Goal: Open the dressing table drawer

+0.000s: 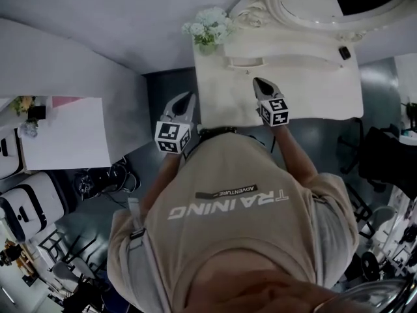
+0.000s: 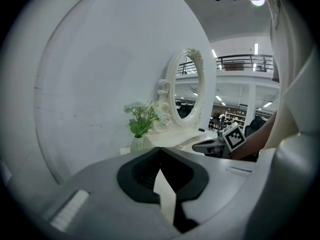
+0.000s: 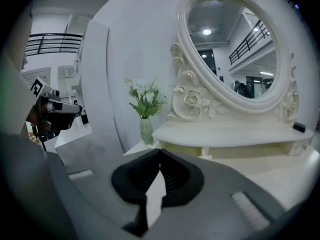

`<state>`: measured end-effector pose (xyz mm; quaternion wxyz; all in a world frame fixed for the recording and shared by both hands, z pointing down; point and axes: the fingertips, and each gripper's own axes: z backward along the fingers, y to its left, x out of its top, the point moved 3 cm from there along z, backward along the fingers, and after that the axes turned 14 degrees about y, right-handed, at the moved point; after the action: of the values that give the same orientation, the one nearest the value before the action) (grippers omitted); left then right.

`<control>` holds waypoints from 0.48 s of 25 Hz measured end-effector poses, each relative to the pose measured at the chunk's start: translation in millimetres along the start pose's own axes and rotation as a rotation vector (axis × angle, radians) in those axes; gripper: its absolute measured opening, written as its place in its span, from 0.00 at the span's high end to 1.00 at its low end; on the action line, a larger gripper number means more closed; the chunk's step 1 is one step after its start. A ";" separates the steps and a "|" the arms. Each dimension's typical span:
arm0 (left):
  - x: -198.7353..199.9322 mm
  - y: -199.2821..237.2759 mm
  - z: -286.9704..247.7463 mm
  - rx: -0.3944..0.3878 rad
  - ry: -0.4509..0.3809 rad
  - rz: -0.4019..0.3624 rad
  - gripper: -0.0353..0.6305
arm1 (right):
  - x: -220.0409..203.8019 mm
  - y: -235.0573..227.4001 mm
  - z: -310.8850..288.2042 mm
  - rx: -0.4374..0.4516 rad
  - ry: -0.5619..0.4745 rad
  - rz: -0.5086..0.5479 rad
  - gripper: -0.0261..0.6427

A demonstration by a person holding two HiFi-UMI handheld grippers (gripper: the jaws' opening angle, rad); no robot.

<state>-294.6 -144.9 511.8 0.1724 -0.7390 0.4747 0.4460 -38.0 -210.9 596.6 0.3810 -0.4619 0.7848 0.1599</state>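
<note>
The cream dressing table [image 1: 313,90] stands ahead of me, with an oval carved mirror [image 3: 235,49] on a raised shelf [image 3: 235,134]. A small drawer front [image 1: 244,62] shows below that shelf, left of middle; whether it stands out from the shelf I cannot tell. My right gripper [image 1: 262,85] hangs over the tabletop just in front of it, jaws shut on nothing. My left gripper [image 1: 186,103] is off the table's left front corner, also shut and empty. In the left gripper view the right gripper [image 2: 220,145] shows over the table.
A glass vase of white flowers [image 1: 208,28] stands at the table's back left corner, against a grey wall panel [image 1: 98,31]. A small black object [image 1: 344,53] lies on the shelf at the right. A white side table [image 1: 65,132] is at the left.
</note>
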 end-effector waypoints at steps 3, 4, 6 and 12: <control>18.9 -3.6 1.6 -0.001 -0.029 -0.033 0.94 | 32.2 8.2 26.0 0.015 -0.069 0.060 0.95; 26.7 -4.3 3.3 -0.001 -0.043 -0.040 0.94 | 43.5 10.2 35.0 0.015 -0.092 0.071 0.95; 45.1 -5.3 8.1 -0.005 -0.074 -0.053 0.94 | 64.1 12.8 50.1 0.013 -0.126 0.086 0.95; 99.3 -7.2 25.4 -0.041 -0.157 -0.078 0.94 | 114.2 13.1 87.2 -0.001 -0.201 0.099 0.96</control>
<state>-285.9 -178.5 415.1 0.2110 -0.7230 0.4213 0.5053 -42.2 -220.3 452.7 0.4492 -0.4044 0.7644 0.2244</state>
